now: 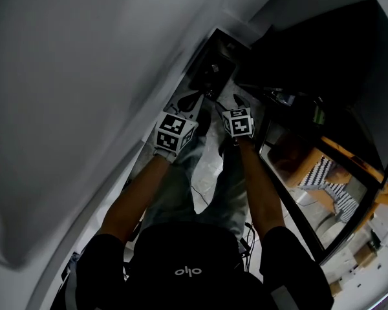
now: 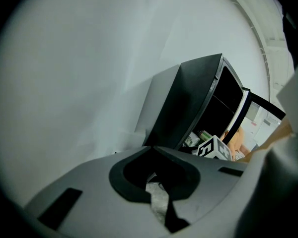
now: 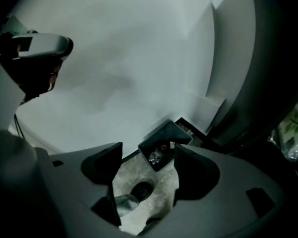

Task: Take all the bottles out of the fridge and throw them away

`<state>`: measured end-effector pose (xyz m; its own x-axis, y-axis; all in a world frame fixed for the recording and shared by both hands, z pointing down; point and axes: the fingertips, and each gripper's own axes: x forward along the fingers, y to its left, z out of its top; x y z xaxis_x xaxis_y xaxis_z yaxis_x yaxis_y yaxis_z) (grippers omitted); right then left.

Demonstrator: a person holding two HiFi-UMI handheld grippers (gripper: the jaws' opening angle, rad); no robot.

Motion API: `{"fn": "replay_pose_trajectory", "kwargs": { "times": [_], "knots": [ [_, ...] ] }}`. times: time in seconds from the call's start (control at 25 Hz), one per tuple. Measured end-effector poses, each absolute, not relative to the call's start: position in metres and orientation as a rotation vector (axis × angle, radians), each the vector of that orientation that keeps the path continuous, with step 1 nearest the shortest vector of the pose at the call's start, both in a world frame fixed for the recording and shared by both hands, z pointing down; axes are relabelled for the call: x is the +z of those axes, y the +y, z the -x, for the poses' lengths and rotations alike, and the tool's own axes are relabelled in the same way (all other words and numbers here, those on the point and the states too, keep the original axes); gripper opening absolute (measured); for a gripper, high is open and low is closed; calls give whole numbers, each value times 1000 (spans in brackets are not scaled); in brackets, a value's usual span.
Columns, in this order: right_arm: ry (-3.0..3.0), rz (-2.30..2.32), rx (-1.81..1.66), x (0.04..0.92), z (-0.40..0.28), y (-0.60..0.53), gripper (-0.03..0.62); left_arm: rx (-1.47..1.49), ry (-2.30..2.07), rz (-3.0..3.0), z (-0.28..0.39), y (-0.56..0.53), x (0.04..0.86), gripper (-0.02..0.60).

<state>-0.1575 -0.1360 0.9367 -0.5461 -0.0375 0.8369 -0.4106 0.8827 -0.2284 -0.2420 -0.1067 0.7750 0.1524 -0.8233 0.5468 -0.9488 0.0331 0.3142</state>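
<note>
A black bin [image 1: 212, 70] stands on the floor against the white wall, ahead of both grippers. In the right gripper view the bin [image 3: 165, 142] shows between the jaws, with crumpled clear bottles [image 3: 155, 157] inside it. My right gripper [image 3: 149, 151] is open and holds nothing. The jaws of my left gripper [image 2: 152, 148] meet at their tips, shut on nothing. In the head view the left gripper [image 1: 191, 102] and right gripper [image 1: 229, 102] hang side by side above the floor. The black fridge [image 2: 188, 108] stands open, with some bottles [image 2: 199, 136] on a shelf inside.
The white wall [image 1: 84, 108] runs close along my left. The fridge's open door [image 2: 256, 115] lies to the right, and a bag with green print [image 3: 293, 133] shows at the fridge side. My shoe [image 3: 139, 190] rests on the marbled floor [image 3: 131, 175] below the right gripper.
</note>
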Motion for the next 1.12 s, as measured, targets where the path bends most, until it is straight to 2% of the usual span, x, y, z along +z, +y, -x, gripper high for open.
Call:
{"fn": "replay_pose_trajectory", "kwargs": {
  "times": [0.08,0.16,0.44,0.48,1.12],
  "knots": [
    [-2133,-342,494,916,150,-134,331,256,-1692,-1804,241,-103,769,6],
    [-2165,-375,496,891,142,-133,295,253,-1690,-1805,238,-101,761,5],
    [-2260,-572,504,791,113,-144,28,216,-1667,-1858,220,-108,710,6],
    [-2274,-596,506,777,110,-146,10,208,-1659,-1871,216,-111,701,6],
    [-2437,-962,539,592,7,-174,9,125,-1462,-2194,96,-179,558,6]
  ]
}}
